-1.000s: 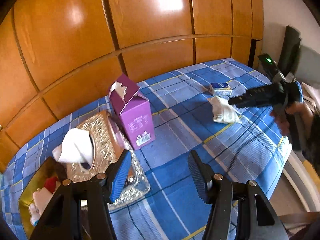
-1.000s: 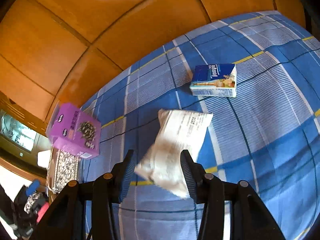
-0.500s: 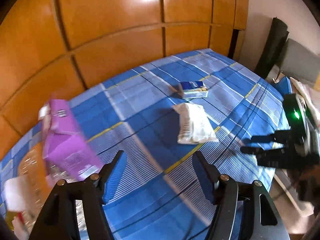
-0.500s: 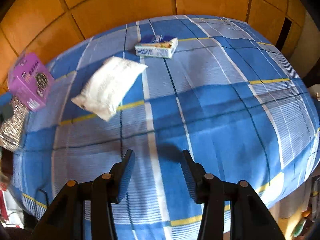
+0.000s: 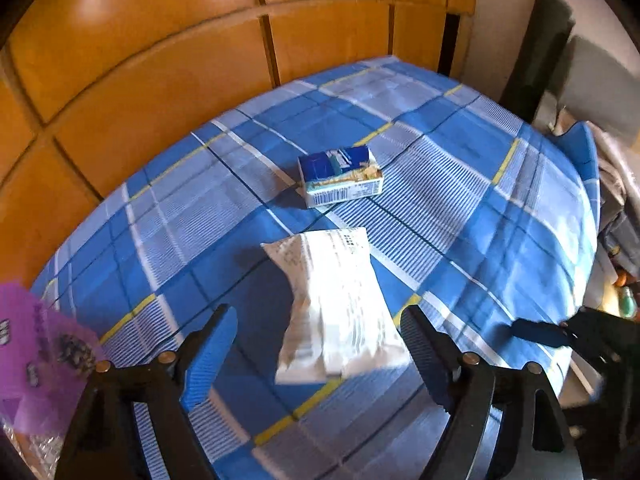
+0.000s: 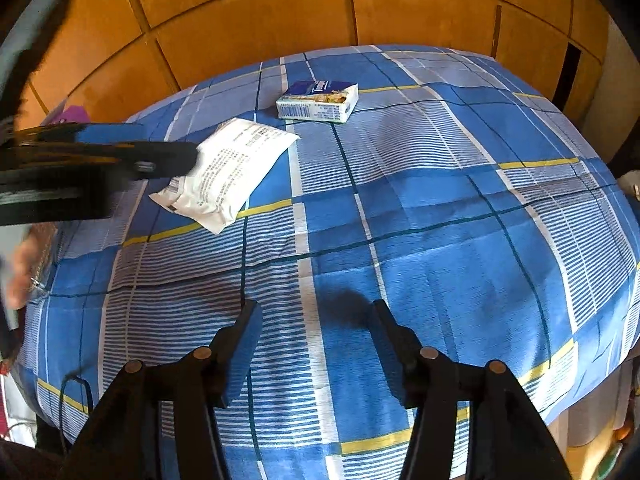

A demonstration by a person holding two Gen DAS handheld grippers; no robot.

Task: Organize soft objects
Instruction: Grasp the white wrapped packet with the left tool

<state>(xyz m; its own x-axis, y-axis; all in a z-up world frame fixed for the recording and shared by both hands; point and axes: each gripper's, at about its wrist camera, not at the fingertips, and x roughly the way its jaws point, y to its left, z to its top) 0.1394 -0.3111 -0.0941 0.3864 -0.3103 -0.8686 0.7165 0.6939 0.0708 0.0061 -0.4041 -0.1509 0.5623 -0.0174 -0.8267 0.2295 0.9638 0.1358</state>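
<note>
A white soft tissue pack [image 5: 336, 304] lies on the blue plaid tablecloth [image 5: 460, 208]. My left gripper [image 5: 316, 352] is open, its fingers either side of the pack's near end. A blue and white tissue pack [image 5: 340, 178] lies just beyond. In the right wrist view the white pack [image 6: 228, 168] sits at the far left with the left gripper's finger [image 6: 100, 156] beside it, and the blue pack [image 6: 318, 101] lies behind. My right gripper [image 6: 316, 344] is open and empty, low over the near part of the cloth [image 6: 440, 240].
A purple tissue box [image 5: 36, 360] stands at the left edge of the left wrist view. Wooden panelling [image 5: 200, 40] rises behind the table. A dark chair [image 5: 536, 52] and clutter stand to the right. The table's front edge [image 6: 400, 440] is near.
My left gripper swung right from the purple box and ornate holder and closed in on the white pack. My right gripper backed away from that pack toward the table's near edge.
</note>
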